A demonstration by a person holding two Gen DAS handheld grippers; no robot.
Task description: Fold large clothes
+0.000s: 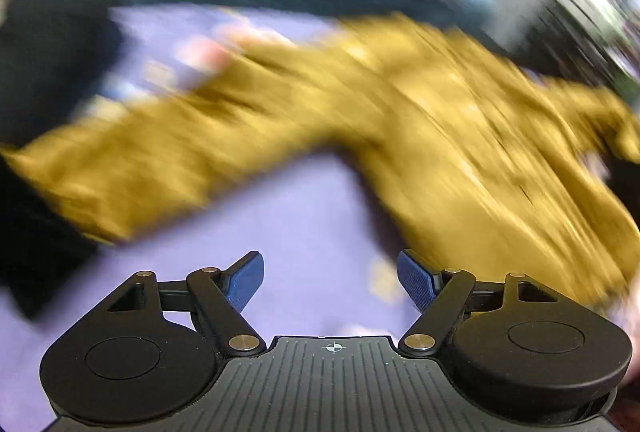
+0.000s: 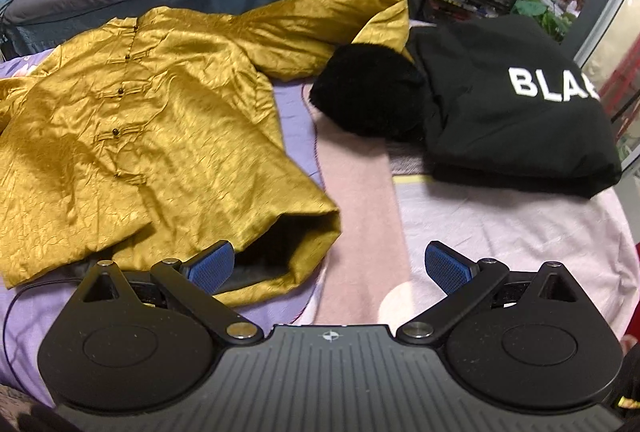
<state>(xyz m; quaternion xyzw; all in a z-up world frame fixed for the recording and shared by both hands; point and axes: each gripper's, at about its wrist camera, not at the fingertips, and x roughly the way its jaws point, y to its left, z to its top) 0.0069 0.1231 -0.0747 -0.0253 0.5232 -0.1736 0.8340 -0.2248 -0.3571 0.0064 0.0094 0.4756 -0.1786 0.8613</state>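
**Both empty, jacket not yet gripped**

Right hand-held gripper (image 2: pixel 330 266): released, holding nothing, its left pad just over the open hem of the gold jacket (image 2: pixel 160 136). Jacket lies flat, front up, on the bed (image 2: pixel 500 232), ahead and left of that gripper; long axis hem-near to collar-far, one sleeve reaching toward the black garment (image 2: pixel 516 112). Left hand-held gripper (image 1: pixel 330 282): also released and empty; view motion-blurred, jacket ahead-right of it. My read: right is nearer the hem corner.
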